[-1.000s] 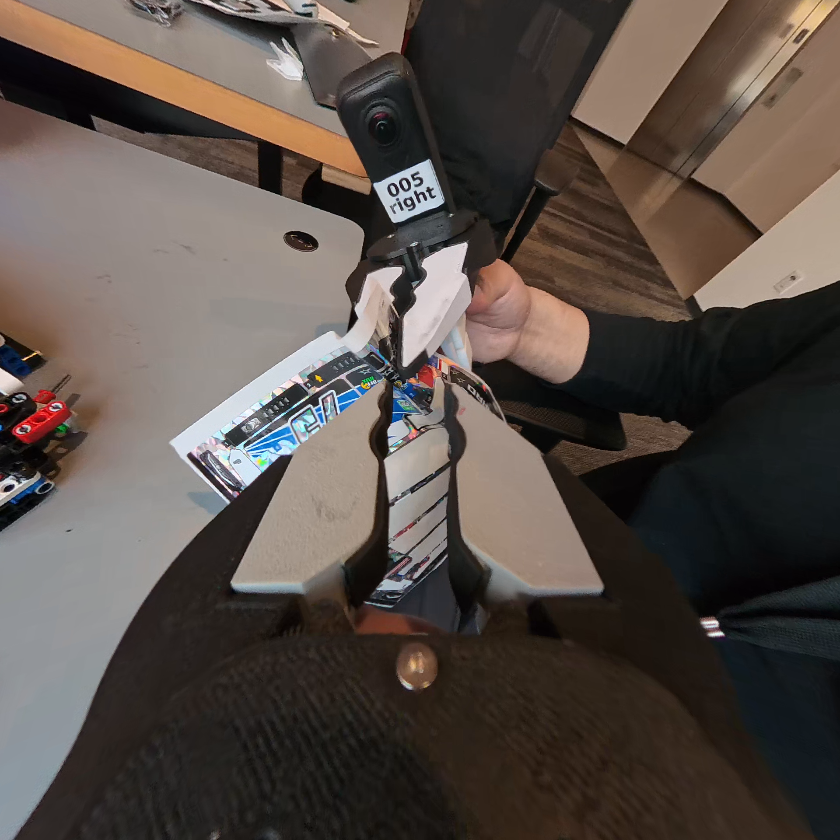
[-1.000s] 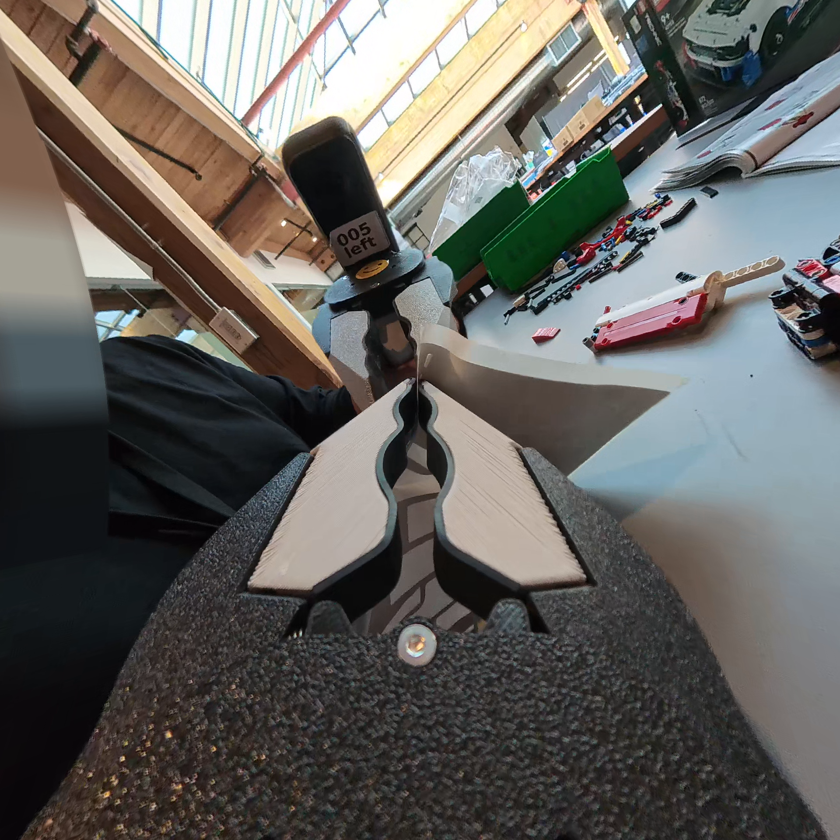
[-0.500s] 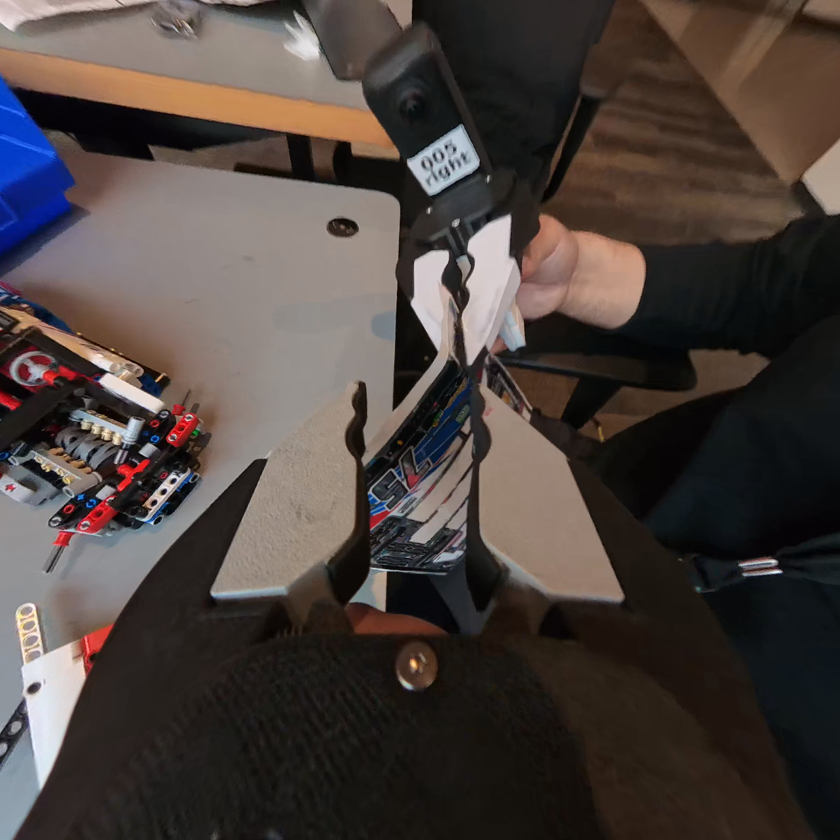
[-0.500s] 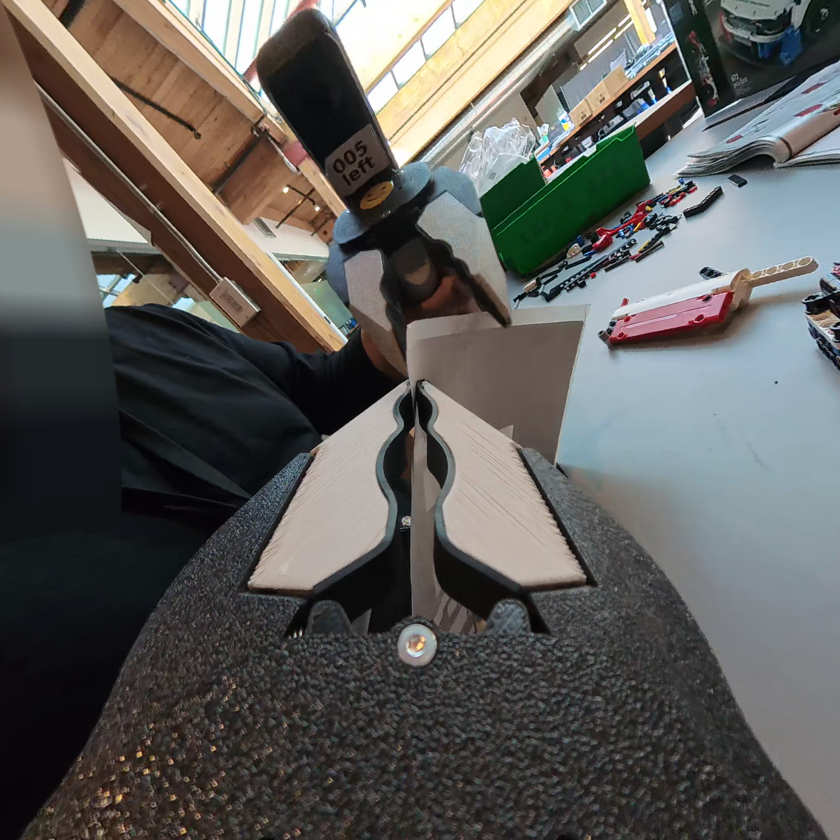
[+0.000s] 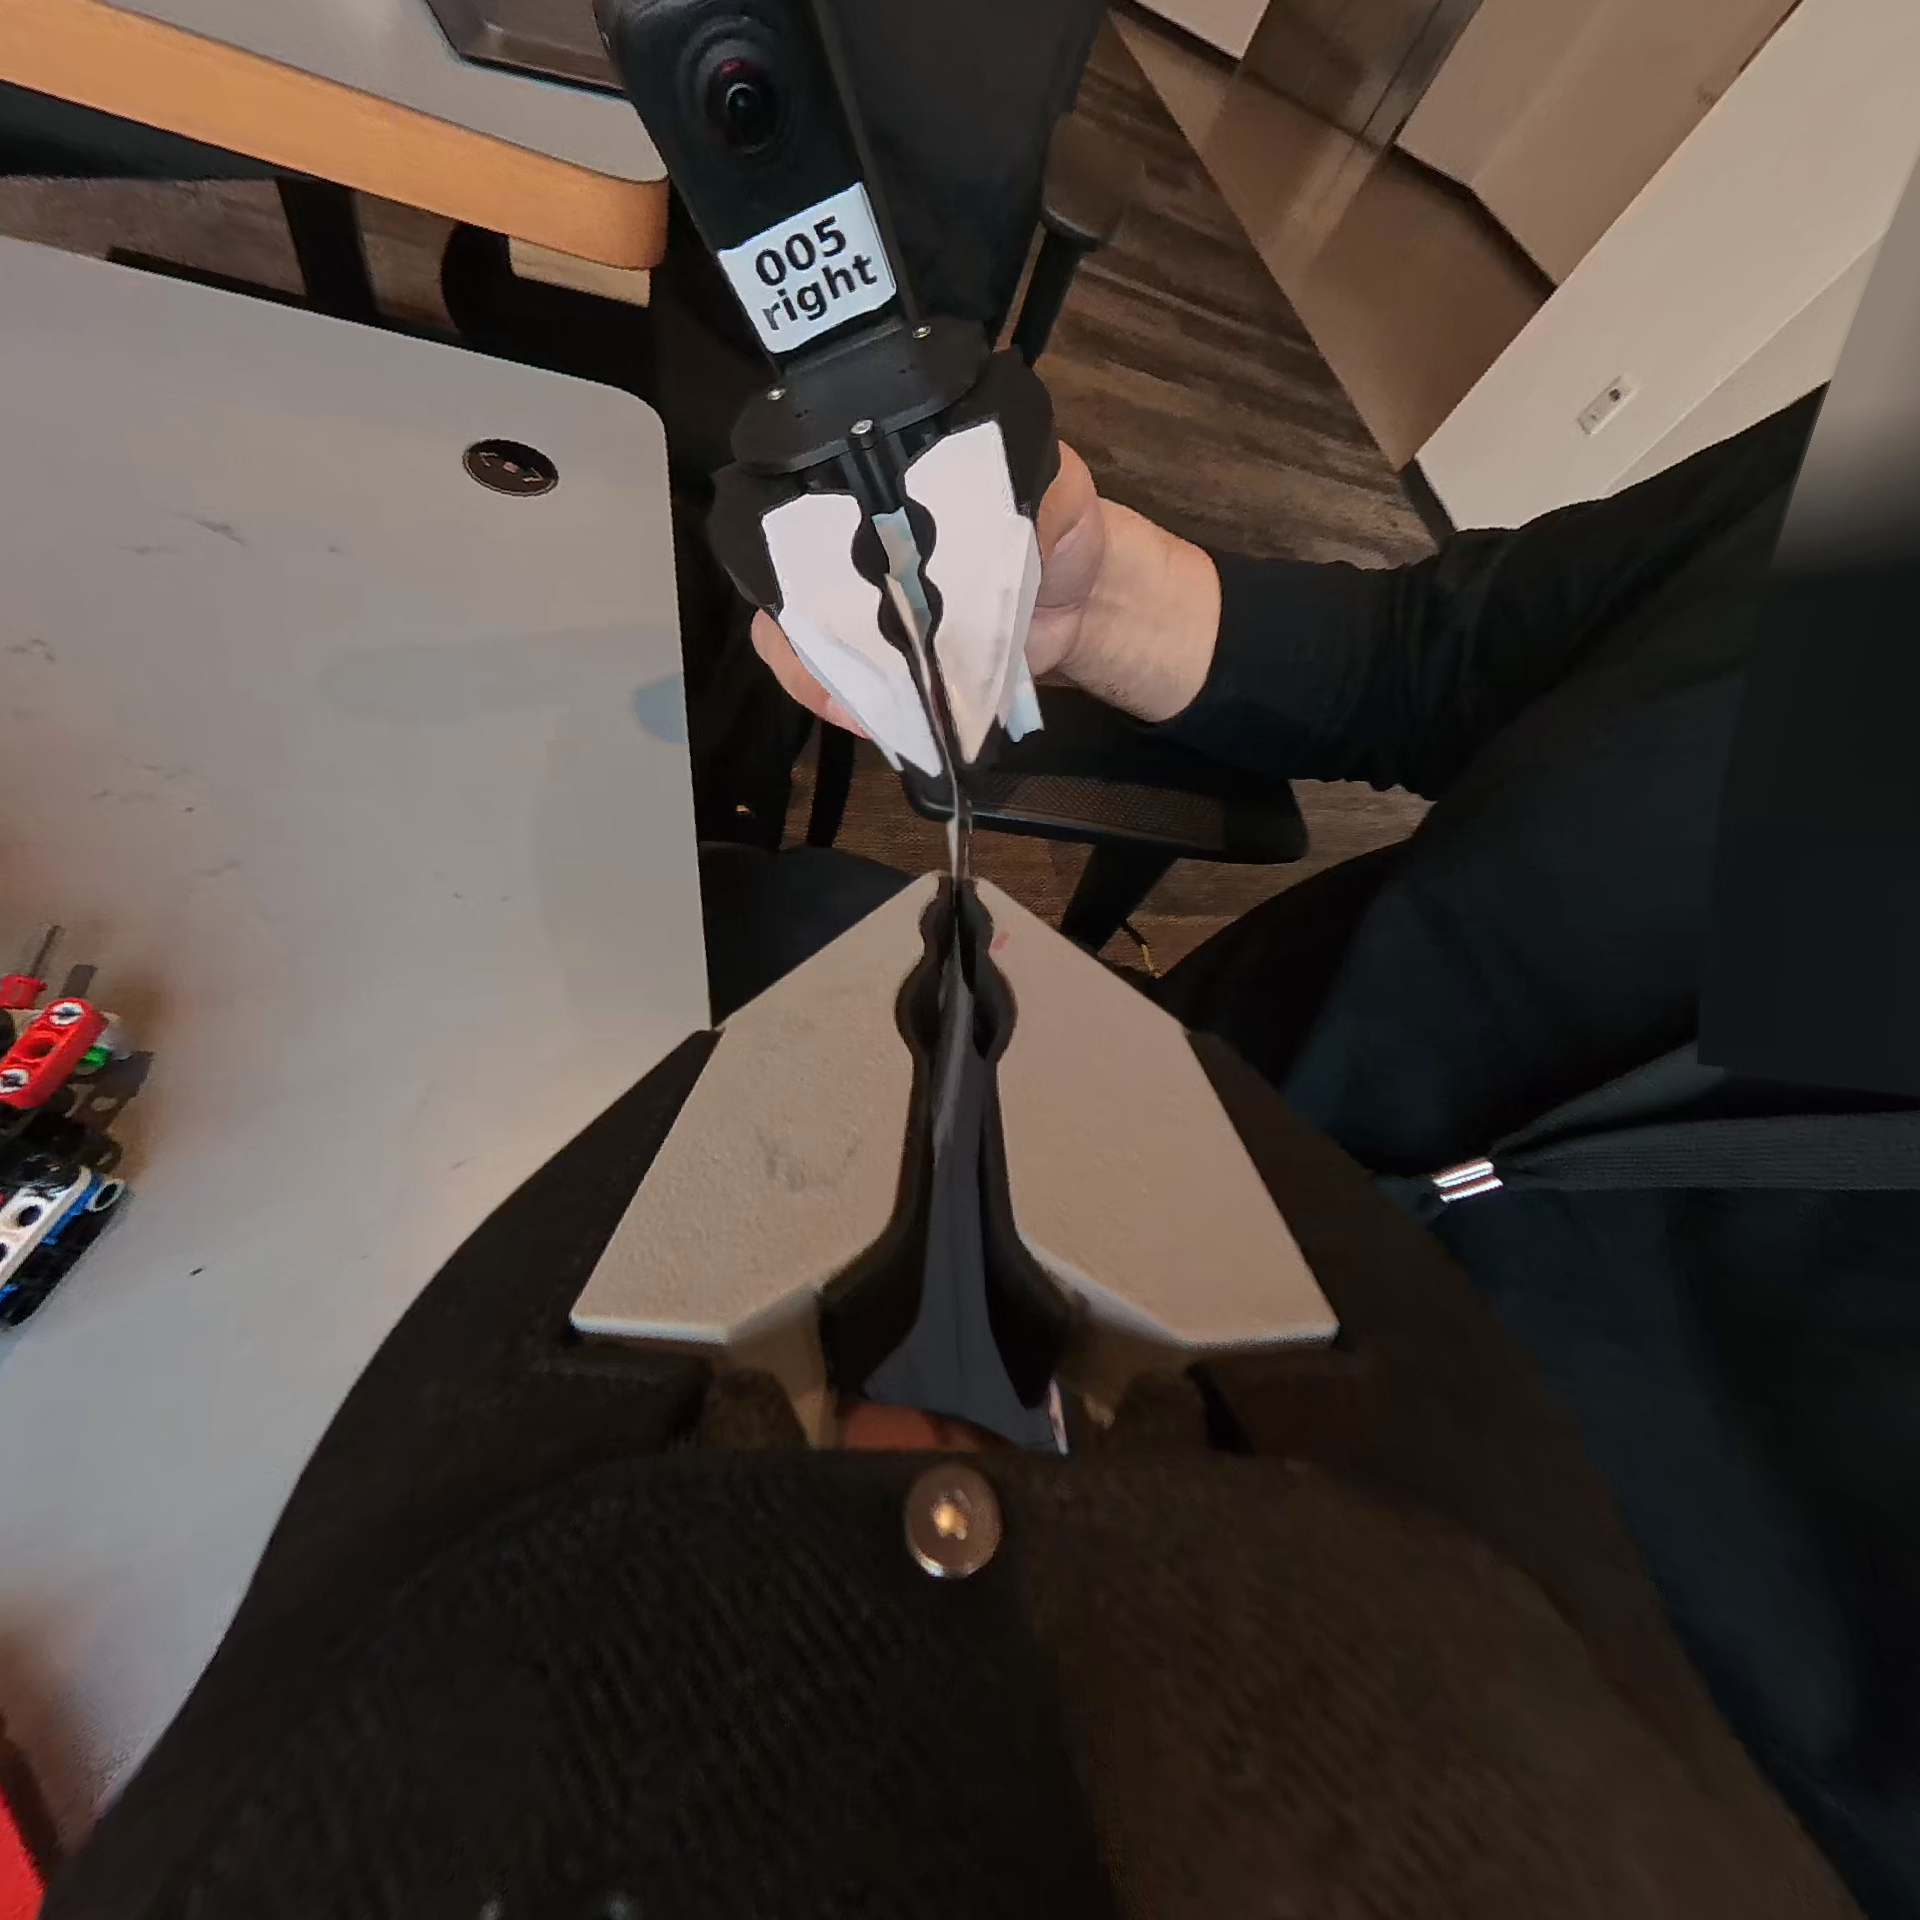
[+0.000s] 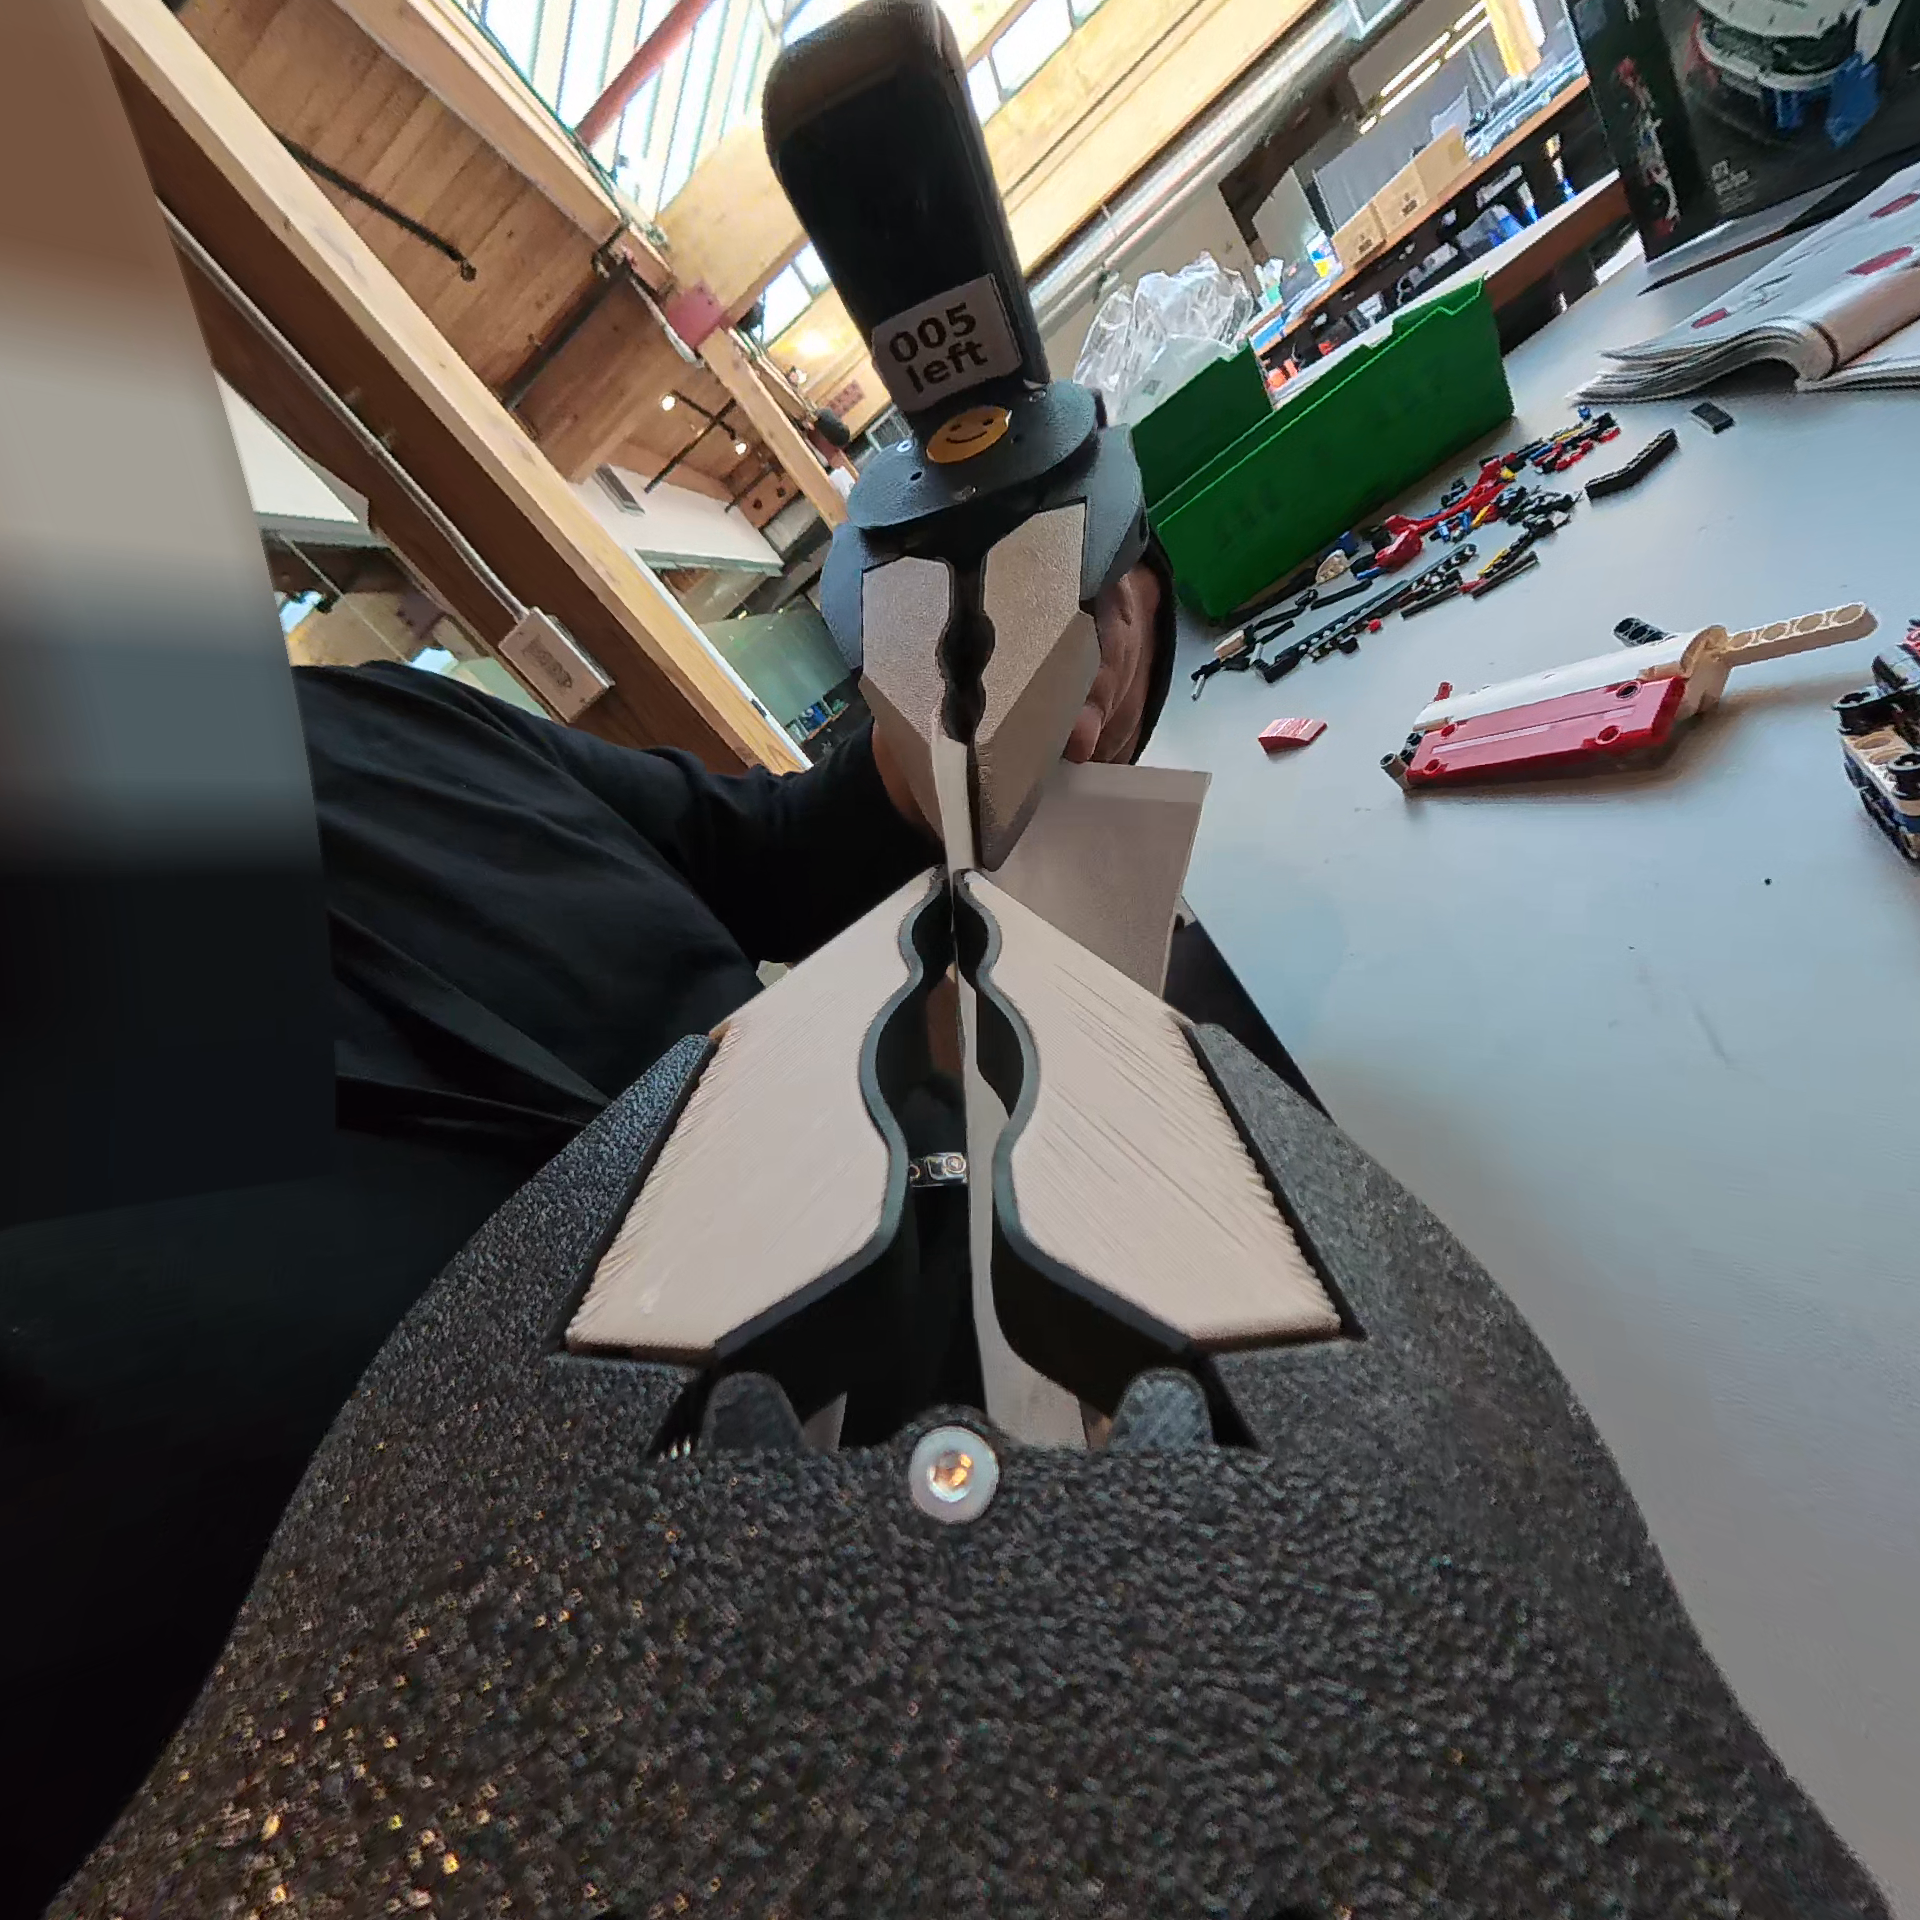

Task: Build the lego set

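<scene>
Both jaws are clenched on the sticker sheet [image 6: 1101,873], left gripper [image 5: 954,894] facing right gripper [image 6: 954,881] just off the counter [image 5: 312,727] edge, so I'd keep it taut and untwisted before returning to the red panel [image 6: 1558,722].

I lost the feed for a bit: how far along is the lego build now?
Done: a red-and-white panel and a partly built chassis sit on the table. In hand: left gripper and right gripper both pinch the sticker sheet. Left: loose pieces by the green bin remain unassembled.
</scene>
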Tool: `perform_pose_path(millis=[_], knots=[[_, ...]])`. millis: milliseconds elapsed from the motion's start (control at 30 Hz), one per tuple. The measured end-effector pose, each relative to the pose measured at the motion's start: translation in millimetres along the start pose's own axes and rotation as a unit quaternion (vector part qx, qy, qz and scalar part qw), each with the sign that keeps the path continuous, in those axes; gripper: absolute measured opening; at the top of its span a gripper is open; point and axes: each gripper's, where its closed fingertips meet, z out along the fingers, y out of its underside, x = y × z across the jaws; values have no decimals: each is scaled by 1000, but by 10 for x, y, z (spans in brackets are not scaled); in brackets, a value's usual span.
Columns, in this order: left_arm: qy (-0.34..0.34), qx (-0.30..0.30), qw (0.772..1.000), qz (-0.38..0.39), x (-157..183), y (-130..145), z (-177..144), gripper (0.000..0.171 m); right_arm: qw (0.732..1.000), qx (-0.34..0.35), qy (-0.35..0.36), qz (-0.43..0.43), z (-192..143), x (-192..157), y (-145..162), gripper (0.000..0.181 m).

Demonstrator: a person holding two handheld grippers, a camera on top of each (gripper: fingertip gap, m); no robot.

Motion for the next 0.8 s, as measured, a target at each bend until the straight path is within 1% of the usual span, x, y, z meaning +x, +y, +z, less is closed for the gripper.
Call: perform_pose_path(millis=[67,133,200,367,433,533,600,667,733,800], knots=[[10,4,1000,-13,-5,2,6,0,1000,-5,9,-3,-1,30,18,0],[17,22,999,-23,2,-41,5,0,1000,-6,14,-6,6,48,27,0],[27,40,999,-25,31,-81,-1,0,1000,-2,-5,3,28,1,30,0],[10,48,998,-28,-30,-64,-22,1,998,10,-47,37,91,-66,42,0],[-16,56,998,-25,-89,-83,-85,10,998,20,-39,44,79,-16,20,0],[-48,85,995,-25,-113,-182,-270,22,998,37,-30,48,13,18,-42,0],[-87,67,994,-5,-139,-153,-315,27,996,52,-42,54,-12,-12,-95,0],[-110,39,993,21,-121,-104,-265,33,995,55,-53,58,2,-41,-109,0],[-115,19,992,41,-97,-81,-174,37,995,50,-63,62,44,-73,-87,0],[-105,9,993,44,-86,-68,-98,32,994,45,-72,62,84,-114,-67,0]])
